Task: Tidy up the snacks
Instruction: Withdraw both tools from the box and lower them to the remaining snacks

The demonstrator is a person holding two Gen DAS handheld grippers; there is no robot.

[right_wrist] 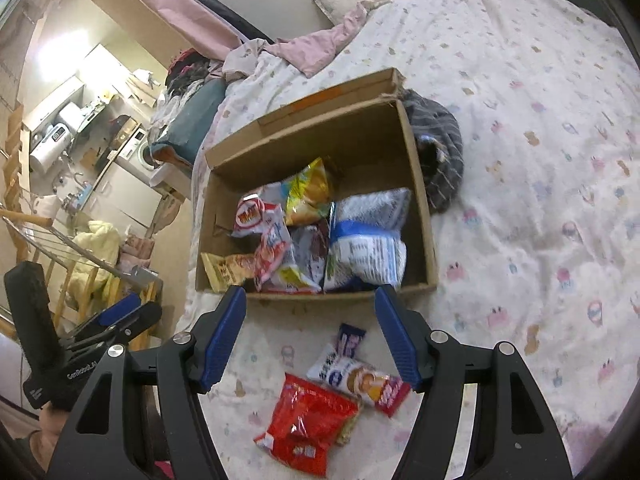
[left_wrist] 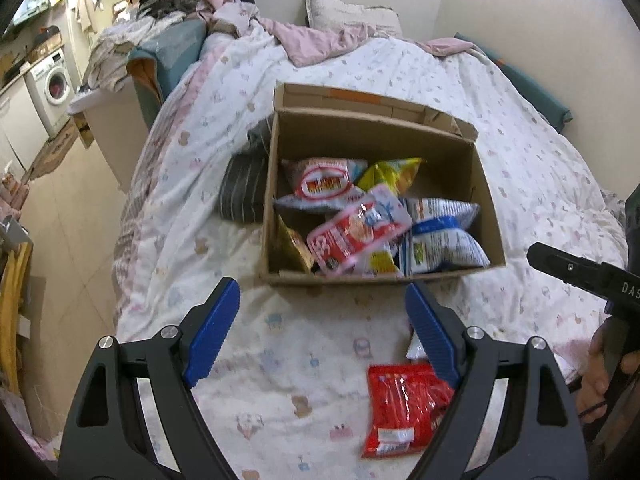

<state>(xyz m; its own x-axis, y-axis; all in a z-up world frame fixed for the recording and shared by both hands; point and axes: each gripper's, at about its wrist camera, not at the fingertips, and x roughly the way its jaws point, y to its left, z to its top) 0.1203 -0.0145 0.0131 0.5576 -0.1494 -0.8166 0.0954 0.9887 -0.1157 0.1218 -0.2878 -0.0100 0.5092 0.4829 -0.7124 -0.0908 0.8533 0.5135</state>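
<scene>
Left gripper is hanging wide open and empty over the bedspread, with the red packet lying down and to its right, under the right-hand finger. Right gripper is also gaping wide and empty, and the red packet is sitting almost centred below it, long axis pointing roughly toward the box, so the right one is looking better placed for the pick.

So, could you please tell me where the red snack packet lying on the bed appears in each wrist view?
Left wrist view: the red packet lies low and right of centre, partly behind the left gripper's right finger.
Right wrist view: it lies bottom centre, below the open right gripper.
Shared landmark: the cardboard box on the bed, just beyond the packet in both.
</scene>
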